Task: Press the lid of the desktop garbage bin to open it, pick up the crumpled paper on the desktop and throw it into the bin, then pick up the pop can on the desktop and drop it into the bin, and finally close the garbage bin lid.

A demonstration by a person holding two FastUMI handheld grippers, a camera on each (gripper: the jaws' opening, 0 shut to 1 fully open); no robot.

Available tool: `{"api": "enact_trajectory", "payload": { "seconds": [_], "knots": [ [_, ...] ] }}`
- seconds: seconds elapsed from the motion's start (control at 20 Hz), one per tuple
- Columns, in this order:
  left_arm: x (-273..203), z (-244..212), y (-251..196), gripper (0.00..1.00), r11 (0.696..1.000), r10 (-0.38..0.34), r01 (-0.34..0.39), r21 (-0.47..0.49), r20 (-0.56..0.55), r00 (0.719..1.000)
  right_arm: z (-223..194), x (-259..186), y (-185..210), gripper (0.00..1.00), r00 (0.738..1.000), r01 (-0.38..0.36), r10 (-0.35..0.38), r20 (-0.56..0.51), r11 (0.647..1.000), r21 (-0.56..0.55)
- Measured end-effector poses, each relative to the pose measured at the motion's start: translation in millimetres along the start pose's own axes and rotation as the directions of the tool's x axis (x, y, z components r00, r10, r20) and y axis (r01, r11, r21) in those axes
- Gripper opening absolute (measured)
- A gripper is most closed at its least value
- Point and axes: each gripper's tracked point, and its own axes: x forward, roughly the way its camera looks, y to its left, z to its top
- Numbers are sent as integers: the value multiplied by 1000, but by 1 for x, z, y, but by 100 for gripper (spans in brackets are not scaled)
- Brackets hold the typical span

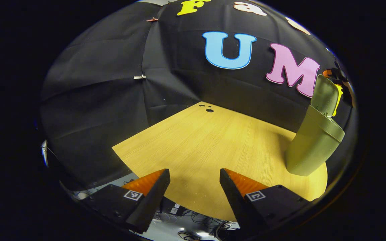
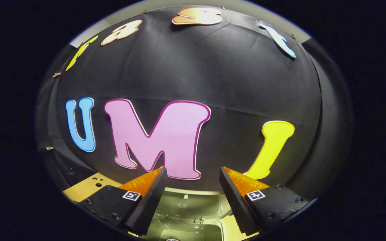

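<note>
An olive-green garbage bin (image 1: 313, 144) stands on the right side of the wooden table (image 1: 206, 144), with its lid (image 1: 325, 95) tipped up and open. My left gripper (image 1: 194, 180) hovers open over the table's near edge, well left of the bin, with nothing between its fingers. Part of the right gripper (image 1: 338, 80) peeks out behind the raised lid. In the right gripper view, my right gripper (image 2: 193, 180) is open and empty directly above the bin's open mouth (image 2: 193, 229). The lid's inner face (image 2: 193, 204) shows between its fingers.
Small dark holes (image 1: 209, 109) mark the table's far corner near the cloth wall. Cables (image 1: 196, 222) lie on the floor below the table's near edge. A strip of tabletop (image 2: 85, 189) shows left of the bin.
</note>
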Motion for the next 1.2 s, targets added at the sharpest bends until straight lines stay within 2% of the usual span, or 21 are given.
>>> {"api": "enact_trajectory", "payload": {
  "seconds": [0.3,0.6,0.85,1.2],
  "knots": [
    [-9,-3,7,96,1000,-15,15,13,5,1000,-5,-23,4,97,1000,3,-3,-15,1000,-4],
    [-18,-9,10,96,998,-51,51,44,-1,999,-27,-68,8,97,999,3,-2,-43,1000,26],
    [-25,-8,13,96,993,-89,88,78,6,996,-65,-106,14,97,995,3,-1,-98,1000,24],
    [-39,9,8,96,979,-159,153,136,36,987,-137,-142,21,98,974,23,-7,-228,997,68]
  ]
}}
